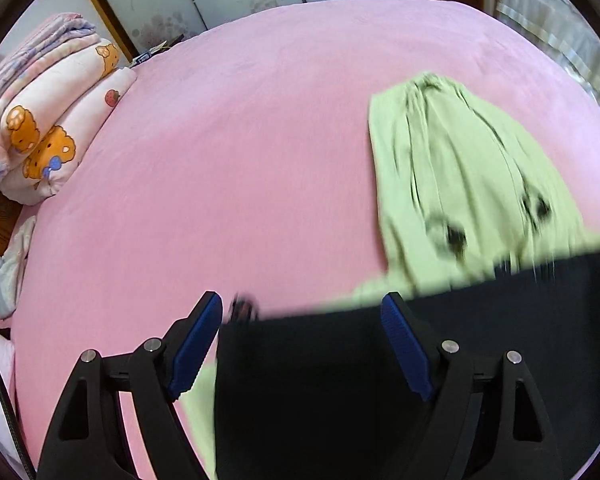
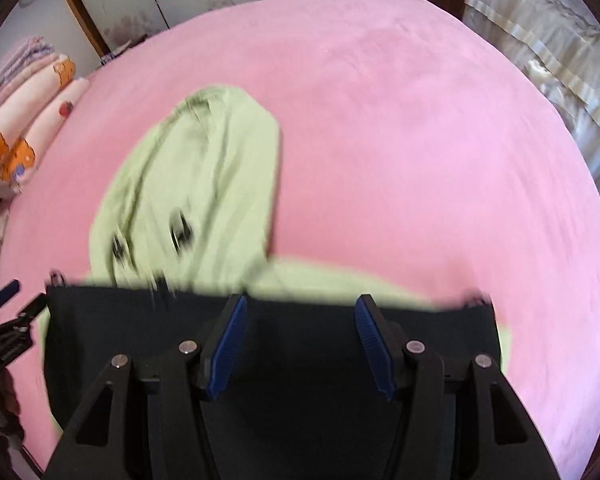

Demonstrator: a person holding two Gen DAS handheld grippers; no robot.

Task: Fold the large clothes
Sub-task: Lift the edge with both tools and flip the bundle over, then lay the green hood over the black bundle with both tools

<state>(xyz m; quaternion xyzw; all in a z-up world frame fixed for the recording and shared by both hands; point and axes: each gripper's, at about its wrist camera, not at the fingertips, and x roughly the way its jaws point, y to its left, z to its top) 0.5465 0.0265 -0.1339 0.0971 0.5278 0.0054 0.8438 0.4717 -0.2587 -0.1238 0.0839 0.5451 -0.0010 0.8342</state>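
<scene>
Garment [image 2: 196, 176], light green with a black panel nearest the cameras, flat on pink bed [image 2: 400, 120]. Left gripper [image 1: 302, 340] and right gripper [image 2: 300, 338] both spread wide over black panel, gripping nothing. Folded blankets [image 1: 48, 128] at bed's left edge.

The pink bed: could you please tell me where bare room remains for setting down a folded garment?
The pink bed lies bare right of the green garment, out to the curtain side, and along the far edge. In the left wrist view, a wide bare patch runs between the garment and the stacked quilts. The near edge is crowded by the black cloth panel.
</scene>
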